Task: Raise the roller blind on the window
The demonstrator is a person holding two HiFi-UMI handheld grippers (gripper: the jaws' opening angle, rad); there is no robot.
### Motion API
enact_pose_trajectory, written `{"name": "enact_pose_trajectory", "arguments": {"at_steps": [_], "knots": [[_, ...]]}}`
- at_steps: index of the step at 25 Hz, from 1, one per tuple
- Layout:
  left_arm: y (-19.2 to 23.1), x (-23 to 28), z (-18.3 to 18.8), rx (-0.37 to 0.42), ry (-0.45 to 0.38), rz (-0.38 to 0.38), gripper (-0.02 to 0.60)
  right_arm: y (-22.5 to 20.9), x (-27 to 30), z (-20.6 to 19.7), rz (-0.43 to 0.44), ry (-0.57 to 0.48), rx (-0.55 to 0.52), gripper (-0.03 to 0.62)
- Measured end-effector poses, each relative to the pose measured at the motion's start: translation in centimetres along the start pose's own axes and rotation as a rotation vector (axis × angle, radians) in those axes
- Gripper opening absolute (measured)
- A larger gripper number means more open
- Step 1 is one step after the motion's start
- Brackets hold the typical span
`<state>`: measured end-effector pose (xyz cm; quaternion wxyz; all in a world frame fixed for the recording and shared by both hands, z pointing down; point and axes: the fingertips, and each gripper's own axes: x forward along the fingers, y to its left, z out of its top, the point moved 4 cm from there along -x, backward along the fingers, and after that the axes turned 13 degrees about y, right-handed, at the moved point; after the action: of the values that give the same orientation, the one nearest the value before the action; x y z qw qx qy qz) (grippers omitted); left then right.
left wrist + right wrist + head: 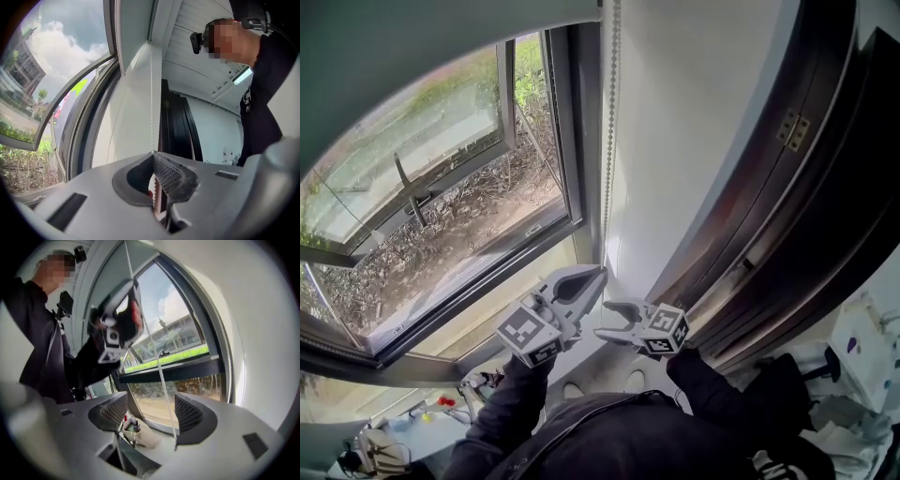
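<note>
Clamping shut on bead chain (609, 141) with left tongs (154, 161); holding right tongs (150, 413) open just beside, straddling same chain without pressing it. Locating chain along right edge of window (441, 187), roller blind (412, 47) across its top.

Grey-green roller blind (412, 47) is hanging over just the upper part of the window (539, 150), with glass showing below its bottom edge. The white bead chain (609, 112) is dangling straight down the frame's right side, next to the white wall. Its lower stretch is getting pinched in the left gripper (598, 274), and it's running between the right gripper's (605, 321) spread jaws.
</note>
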<state>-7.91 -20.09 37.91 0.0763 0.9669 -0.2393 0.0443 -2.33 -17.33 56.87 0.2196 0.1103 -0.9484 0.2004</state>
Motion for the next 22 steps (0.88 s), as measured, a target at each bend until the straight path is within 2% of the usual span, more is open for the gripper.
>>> {"name": "enact_pose_trajectory", "arguments": {"at_steps": [4,9,12,16,22], "knots": [[1.2,1.1,-4.6,-0.024,0.1,0.016,0.008,0.5,-5.2,5.6,0.008,-0.221,-0.069,0.322],[1.6,2.6,-16.1,-0.168,0.273,-0.025,0.008,2.0,-9.5,10.8,-0.012,-0.359,-0.131,0.322],[0.2,3.1,-20.1,-0.207,0.331,-0.043,0.008,2.8,-9.9,11.8,-0.03,-0.367,-0.162,0.322],[-0.7,3.8,-21.1,-0.189,0.338,-0.043,0.008,3.3,-9.1,11.5,-0.024,-0.352,-0.169,0.322],[-0.1,4.0,-23.8,-0.201,0.402,-0.016,0.008,3.1,-7.8,10.7,-0.031,-0.324,-0.138,0.322]]}}
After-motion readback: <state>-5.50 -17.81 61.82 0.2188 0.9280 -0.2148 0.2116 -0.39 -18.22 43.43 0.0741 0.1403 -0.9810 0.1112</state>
